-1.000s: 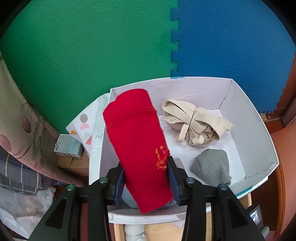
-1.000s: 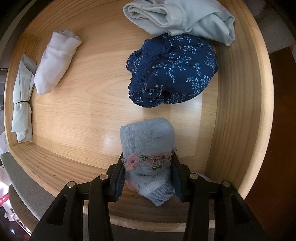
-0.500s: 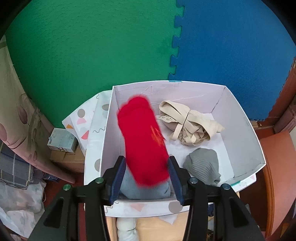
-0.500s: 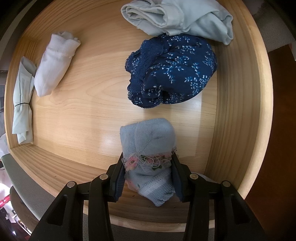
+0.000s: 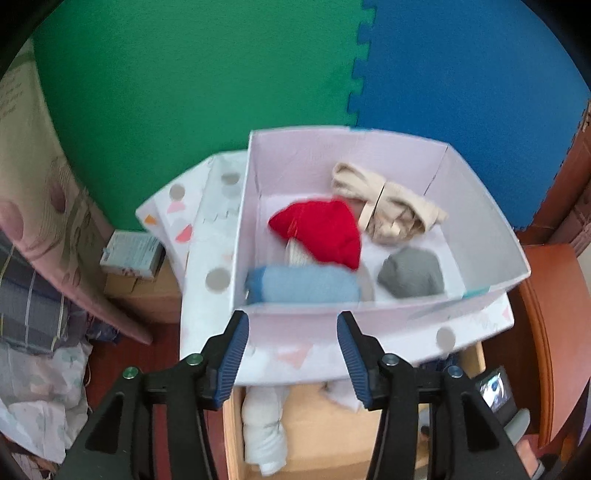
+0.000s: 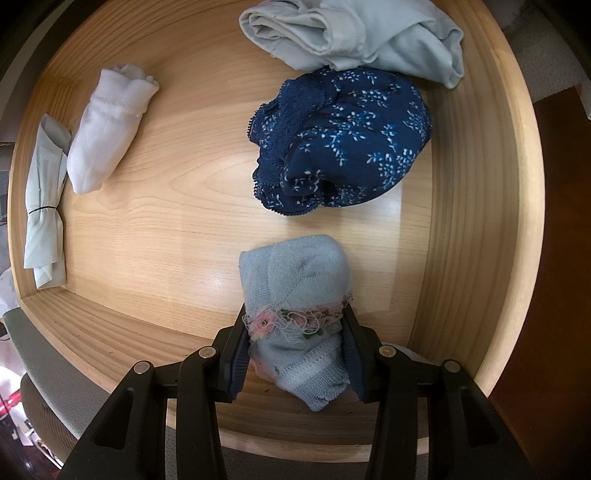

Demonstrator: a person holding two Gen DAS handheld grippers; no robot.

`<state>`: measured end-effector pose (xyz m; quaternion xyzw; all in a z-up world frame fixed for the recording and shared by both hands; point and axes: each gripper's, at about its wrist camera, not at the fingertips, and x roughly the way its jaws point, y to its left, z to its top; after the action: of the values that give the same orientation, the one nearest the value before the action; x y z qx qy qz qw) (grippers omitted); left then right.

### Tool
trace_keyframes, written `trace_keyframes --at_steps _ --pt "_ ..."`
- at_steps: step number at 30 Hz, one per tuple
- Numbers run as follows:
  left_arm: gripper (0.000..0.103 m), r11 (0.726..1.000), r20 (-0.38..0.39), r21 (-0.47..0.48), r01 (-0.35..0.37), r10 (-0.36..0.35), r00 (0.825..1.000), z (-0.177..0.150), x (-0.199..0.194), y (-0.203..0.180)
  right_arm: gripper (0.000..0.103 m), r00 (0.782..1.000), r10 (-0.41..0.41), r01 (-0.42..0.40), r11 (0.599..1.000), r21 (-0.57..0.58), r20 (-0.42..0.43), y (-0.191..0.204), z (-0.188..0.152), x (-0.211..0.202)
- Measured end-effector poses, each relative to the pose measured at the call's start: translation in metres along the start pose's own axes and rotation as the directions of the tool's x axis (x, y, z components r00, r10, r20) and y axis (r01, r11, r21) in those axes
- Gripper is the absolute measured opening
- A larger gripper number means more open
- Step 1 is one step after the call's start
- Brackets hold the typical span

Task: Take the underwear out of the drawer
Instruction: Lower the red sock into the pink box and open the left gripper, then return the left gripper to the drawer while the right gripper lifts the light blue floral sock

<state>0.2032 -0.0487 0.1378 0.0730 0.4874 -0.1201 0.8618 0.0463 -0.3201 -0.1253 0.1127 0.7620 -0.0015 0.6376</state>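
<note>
In the left wrist view a red rolled garment [image 5: 321, 230] lies inside the white cardboard box [image 5: 484, 229], beside a beige strappy piece [image 5: 388, 206], a grey bundle [image 5: 412, 273] and a light blue roll [image 5: 303, 288]. My left gripper [image 5: 293, 345] hangs above the box's near wall, its jaws opening with nothing between them. In the right wrist view my right gripper [image 6: 293, 354] is shut on a light blue knit underwear with a pink lace band [image 6: 295, 291], over the wooden drawer [image 6: 155, 206]. A navy floral underwear [image 6: 343, 144] and a pale blue garment [image 6: 354, 33] lie farther in.
A white rolled sock [image 6: 107, 129] and a banded pale cloth roll [image 6: 46, 206] lie at the drawer's left side. Green [image 5: 192, 92] and blue [image 5: 472, 66] foam mats cover the floor beyond the box. A small carton [image 5: 131, 253] and fabric piles sit to the box's left.
The left gripper let go of the red garment, which dropped into the box, and the gripper drew back toward the box's near wall. The right gripper held still on the light blue underwear.
</note>
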Motion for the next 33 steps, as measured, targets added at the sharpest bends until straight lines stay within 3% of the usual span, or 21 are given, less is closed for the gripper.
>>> trace_keyframes --at_steps 6,20,33 --pt "0.051 0.999 -0.033 -0.045 0.000 -0.002 0.999 -0.041 0.006 0.017 0.042 1.000 -0.007 0.007 1.000 -0.003 -0.001 0.001 0.000 0.000" --pt "0.051 0.983 -0.193 -0.184 -0.017 -0.020 0.981 -0.162 0.071 0.024 0.042 1.000 -0.027 0.027 1.000 -0.006 -0.003 0.014 -0.001 0.005" --pt "0.051 0.982 -0.209 -0.183 -0.049 0.010 0.978 -0.173 0.082 0.017 0.042 0.999 -0.050 0.050 0.999 -0.011 -0.001 0.026 -0.001 0.008"
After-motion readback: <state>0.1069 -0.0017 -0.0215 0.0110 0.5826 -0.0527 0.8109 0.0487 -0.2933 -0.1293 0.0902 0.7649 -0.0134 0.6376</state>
